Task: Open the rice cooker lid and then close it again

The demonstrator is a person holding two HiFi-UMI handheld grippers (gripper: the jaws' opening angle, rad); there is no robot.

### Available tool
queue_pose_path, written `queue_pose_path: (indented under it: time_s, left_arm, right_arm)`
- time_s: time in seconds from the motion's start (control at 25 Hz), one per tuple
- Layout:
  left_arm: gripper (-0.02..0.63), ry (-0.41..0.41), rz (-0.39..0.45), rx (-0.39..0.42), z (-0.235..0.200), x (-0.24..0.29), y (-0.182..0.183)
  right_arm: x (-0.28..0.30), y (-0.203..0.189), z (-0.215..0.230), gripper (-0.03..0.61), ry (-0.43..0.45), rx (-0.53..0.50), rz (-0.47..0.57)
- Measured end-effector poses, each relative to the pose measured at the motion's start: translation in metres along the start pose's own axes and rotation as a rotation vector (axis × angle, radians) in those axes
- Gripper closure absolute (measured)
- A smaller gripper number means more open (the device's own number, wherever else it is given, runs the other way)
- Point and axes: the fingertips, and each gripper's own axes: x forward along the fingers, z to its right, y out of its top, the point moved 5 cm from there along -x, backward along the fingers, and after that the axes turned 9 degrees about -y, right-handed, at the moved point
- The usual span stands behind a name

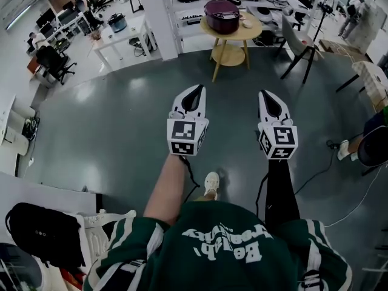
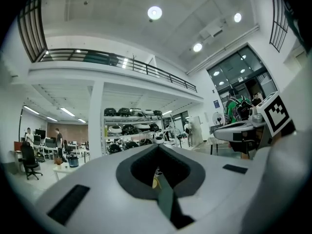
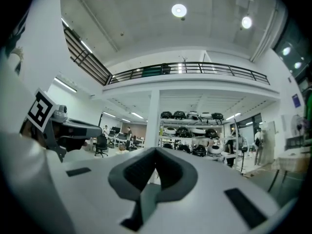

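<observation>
Both tools idle. The left gripper (image 1: 194, 91) and right gripper (image 1: 268, 96) are held side by side at frame centre over bare grey floor (image 1: 115, 120), and each has its jaw tips pressed together with nothing between them; both gripper views confirm this, left gripper (image 2: 157, 146) and right gripper (image 3: 156, 150). The rice cooker (image 1: 221, 15), dark purple, sits on a round wooden table (image 1: 237, 35) at top centre of the head view, well apart from both grippers. Its lid (image 1: 221, 7) looks down, so opening hasn't started. The step in hand reads as the approach. Walk up square to the table and keep clear of the chair legs (image 1: 301, 52) to its right. Spread one gripper's jaws before reaching in. The latch or release button is too small to make out from here, so locate it once close. I'd steady the body with one gripper, since a light cooker could slide on the tabletop while the other works the lid.
</observation>
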Motion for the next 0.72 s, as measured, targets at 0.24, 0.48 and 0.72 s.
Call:
queue_pose_path:
  time_s: [0.24,0.48,0.72]
  left_arm:
    - [0.614,-0.01,0.002,0.001,-0.074,0.071,-0.001]
    - [0.614,-0.039,0.01,0.007,-0.125,0.137,-0.011]
    - [0.614,-0.048,0.004,-0.01,-0.155,0.174,-0.026]
  right_arm:
    - [0.102,0.0,-0.003,0.574,-0.007,0.004,-0.007]
    - [0.18,-0.01,0.005,0.574,-0.053,0.011,-0.003]
    - [0.216,-0.022,0.019,0.571,-0.078,-0.024,-0.023]
